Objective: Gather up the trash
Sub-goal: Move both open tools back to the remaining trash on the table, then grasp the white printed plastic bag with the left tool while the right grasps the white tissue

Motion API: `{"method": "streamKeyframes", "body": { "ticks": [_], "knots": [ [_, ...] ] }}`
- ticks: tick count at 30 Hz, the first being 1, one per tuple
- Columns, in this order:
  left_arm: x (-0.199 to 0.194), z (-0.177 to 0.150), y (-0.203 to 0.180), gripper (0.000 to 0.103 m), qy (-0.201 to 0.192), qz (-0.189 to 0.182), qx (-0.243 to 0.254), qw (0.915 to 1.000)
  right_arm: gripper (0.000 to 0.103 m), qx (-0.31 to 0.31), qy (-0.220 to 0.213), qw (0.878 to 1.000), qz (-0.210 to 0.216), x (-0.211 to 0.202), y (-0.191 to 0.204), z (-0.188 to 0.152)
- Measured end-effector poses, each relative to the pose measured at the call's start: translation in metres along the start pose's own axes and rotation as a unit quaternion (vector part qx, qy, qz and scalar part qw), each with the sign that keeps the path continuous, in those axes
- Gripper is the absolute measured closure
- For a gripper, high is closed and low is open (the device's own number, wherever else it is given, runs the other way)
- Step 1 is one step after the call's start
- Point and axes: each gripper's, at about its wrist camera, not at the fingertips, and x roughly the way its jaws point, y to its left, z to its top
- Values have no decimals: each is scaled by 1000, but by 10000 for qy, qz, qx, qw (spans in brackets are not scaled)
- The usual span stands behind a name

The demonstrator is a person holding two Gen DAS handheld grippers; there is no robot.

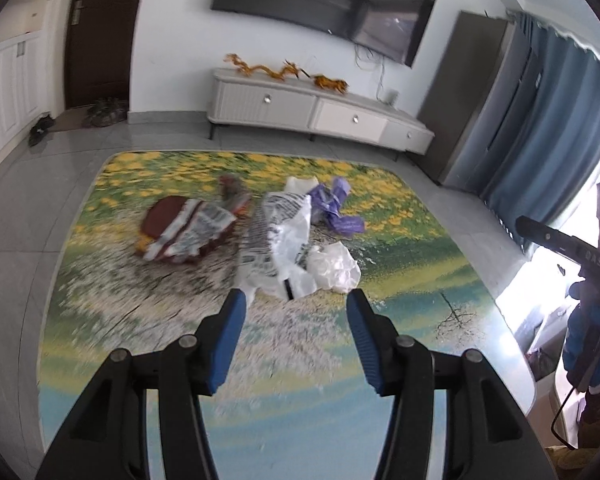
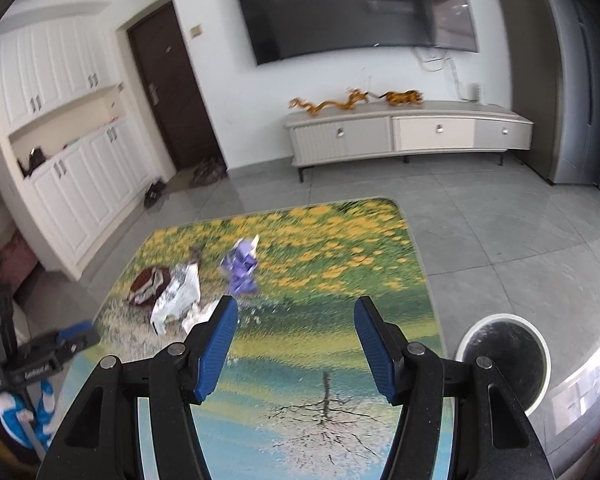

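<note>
**STATUS: BOTH CLAWS SPREAD, NOTHING HELD, TRASH ON RUG**

1. L claw. My left gripper (image 1: 296, 300) has its jaws apart w/ only air between the blue pads (image 1: 228, 344). It's angled down over the flower-print rug (image 1: 100, 280). No contact w/ any item.

2. R claw. My right gripper (image 2: 296, 306) is likewise spread, pads parted, nothing pinched. It's also tilted down at the rug, nearer its bare side.

3. Trash, from L claw outward. Just past the L fingertips lies a white printed plastic bag (image 1: 276, 236), crumpled. Touching its right side: a crumpled white wad (image 1: 334, 266). Left of the bag: a dark red wrapper (image 1: 180, 232) w/ white printed stripes. Behind the bag: a purple wrapper (image 1: 338, 208), plus a small dark item too blurred to ID. All sit in one loose cluster near rug centre.

4. Bin. In the right wrist view a round bin (image 2: 504, 360), white rim, dark inside, stands on the grey tile floor (image 2: 500, 232) just beside the rug's right edge, well apart from the trash cluster.

5. Surroundings. TV cabinet (image 2: 408, 132) against the far wall, TV (image 2: 352, 8) mounted above it, dark door (image 2: 168, 96) to the left, blue curtain (image 1: 560, 120) to the right.
</note>
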Motion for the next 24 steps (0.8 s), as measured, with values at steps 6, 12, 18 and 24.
{"method": "streamKeyframes", "body": {
  "ticks": [6,12,18,24],
  "knots": [
    [48,18,5,56,370,-48,-94,9993,45,-310,431,9983,225,40,12,-6],
    [85,26,18,72,771,49,-296,9966,45,-665,769,9935,508,78,29,-7],
    [96,21,18,92,916,-91,-254,9954,45,-980,1086,9858,830,118,55,-12],
    [96,15,23,98,881,-181,-416,9951,45,-1124,1243,9804,1034,142,75,-17]
  ]
}}
